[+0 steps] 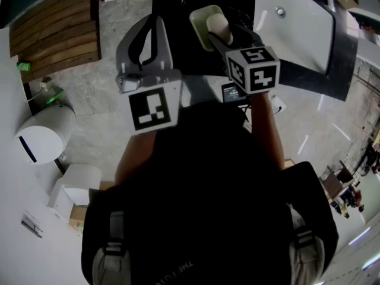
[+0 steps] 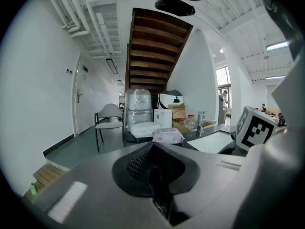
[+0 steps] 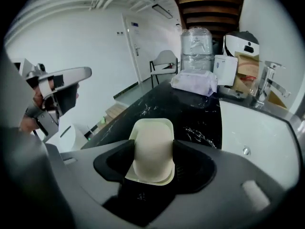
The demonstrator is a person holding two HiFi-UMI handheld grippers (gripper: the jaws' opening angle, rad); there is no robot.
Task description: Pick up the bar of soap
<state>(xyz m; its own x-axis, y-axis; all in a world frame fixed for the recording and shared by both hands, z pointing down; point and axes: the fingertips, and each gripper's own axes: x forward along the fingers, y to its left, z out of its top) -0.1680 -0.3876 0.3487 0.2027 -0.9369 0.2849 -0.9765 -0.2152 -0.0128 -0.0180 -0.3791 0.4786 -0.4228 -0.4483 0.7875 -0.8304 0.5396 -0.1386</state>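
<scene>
Soap bar (image 3: 153, 150), beige, sits pinched across its long sides in the right claw (image 3: 154, 146), which is clenched on it; its long axis runs straight away along the jaws, over a pale-green dish (image 3: 152, 122) above the black table (image 3: 190, 111); whether soap touches dish is unclear; left claw (image 2: 152, 168) clenched, empty; white sink (image 3: 257, 128) empty.

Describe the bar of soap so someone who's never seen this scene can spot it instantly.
Find the black marble countertop beside the white sink. At its near end the right gripper clamps the bar of soap, a pale green dish just beneath. The soap is the smooth cream rounded block; the dish is flatter, rimmed, greenish.
</scene>
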